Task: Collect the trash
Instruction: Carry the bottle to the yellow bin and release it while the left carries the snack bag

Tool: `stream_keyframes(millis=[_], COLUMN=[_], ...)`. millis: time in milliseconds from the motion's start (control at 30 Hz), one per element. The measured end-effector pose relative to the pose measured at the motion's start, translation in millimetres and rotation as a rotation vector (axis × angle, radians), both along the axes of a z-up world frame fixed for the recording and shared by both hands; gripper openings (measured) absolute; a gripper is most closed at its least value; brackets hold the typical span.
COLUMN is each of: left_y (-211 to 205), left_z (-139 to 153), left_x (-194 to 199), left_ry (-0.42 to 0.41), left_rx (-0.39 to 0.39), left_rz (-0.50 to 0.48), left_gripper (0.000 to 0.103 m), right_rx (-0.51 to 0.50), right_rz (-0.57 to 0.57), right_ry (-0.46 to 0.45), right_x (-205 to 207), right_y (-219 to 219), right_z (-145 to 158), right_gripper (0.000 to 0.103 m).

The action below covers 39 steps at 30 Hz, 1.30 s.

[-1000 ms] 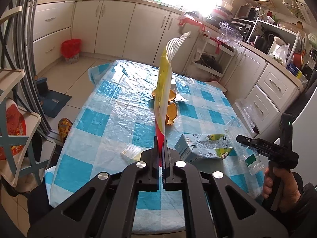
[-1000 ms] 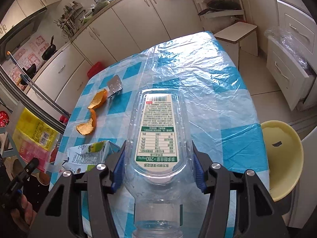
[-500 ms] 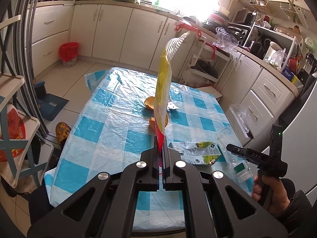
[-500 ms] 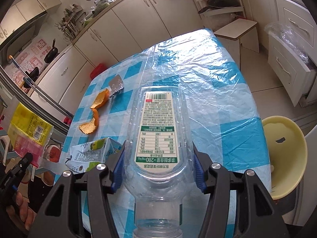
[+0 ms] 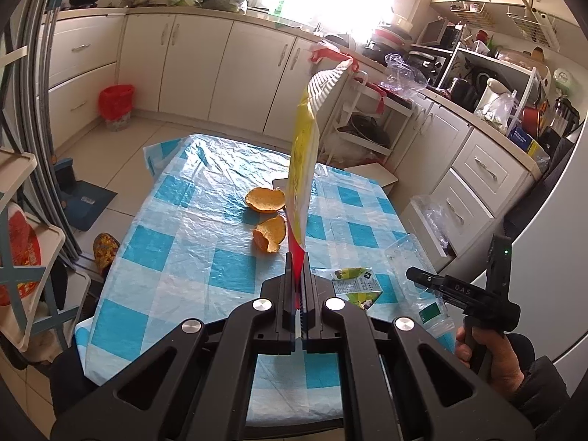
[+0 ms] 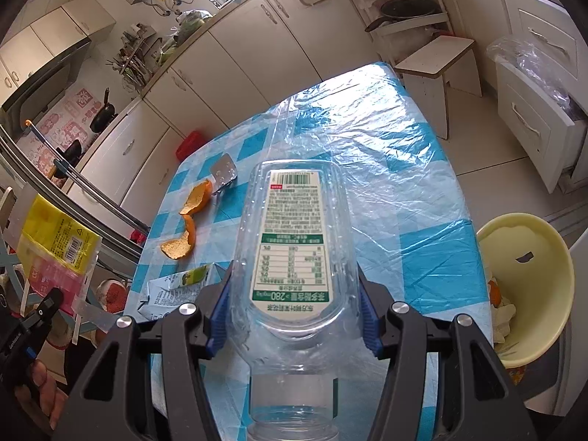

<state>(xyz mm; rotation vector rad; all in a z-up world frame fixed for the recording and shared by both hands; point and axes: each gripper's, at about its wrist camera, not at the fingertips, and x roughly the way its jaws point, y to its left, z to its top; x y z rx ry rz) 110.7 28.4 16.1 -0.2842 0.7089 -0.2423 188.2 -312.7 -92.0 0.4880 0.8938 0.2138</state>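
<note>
Clear plastic bottle (image 6: 294, 253), label up, clamped between the blue pads of the right gripper (image 6: 292, 316), base pointing out over the table (image 6: 422, 169), neck toward the camera. Left gripper (image 5: 298, 275), jaws pinched tight on the lower edge of a yellow wrapper (image 5: 302, 169) that stands upright above the table. On the blue-checked cloth: two orange peels (image 5: 268, 217), a flattened drink carton (image 5: 354, 286), a blister pack (image 6: 225, 172). Yellow bin (image 6: 525, 290) just beside the table's right edge, holding scraps.
</note>
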Motion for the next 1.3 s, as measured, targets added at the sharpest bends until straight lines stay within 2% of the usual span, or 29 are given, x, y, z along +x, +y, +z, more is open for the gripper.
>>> stream_keyframes(millis=[600,900,1033,1167,1300], left_y=[-32.3,-75.7,-105.1,-140.0,-175.5], left_z=[3.4,1.3,-0.5,-3.3,-7.9], left_x=[4.8,15.3,20.7,24.7,30.6], left_ry=[0.007,0.019,0.03,0.04,0.057], left_rx=[-0.039,-0.054,-0.061,-0.065,-0.063], left_rz=[-0.076,-0.173,-0.234,-0.298,-0.351], left_gripper=[0.002,0.002,0.002,0.002,0.002], right_rx=[0.034,0.071,0.059,0.056,0.03], right_rz=[-0.068,-0.216,-0.355,-0.482,-0.551], right_ry=[-0.036,-0.051,0.016,0.139,0.263], right_x=[-13.8,-32.0,-38.2,-34.8,-15.2], right_y=[-29.4,-82.7,-119.5,-154.3,-179.5], right_z=[7.5,10.5,0.7,-20.9,-42.0], right_gripper=[0.056,0.056,0.056,0.056,0.059])
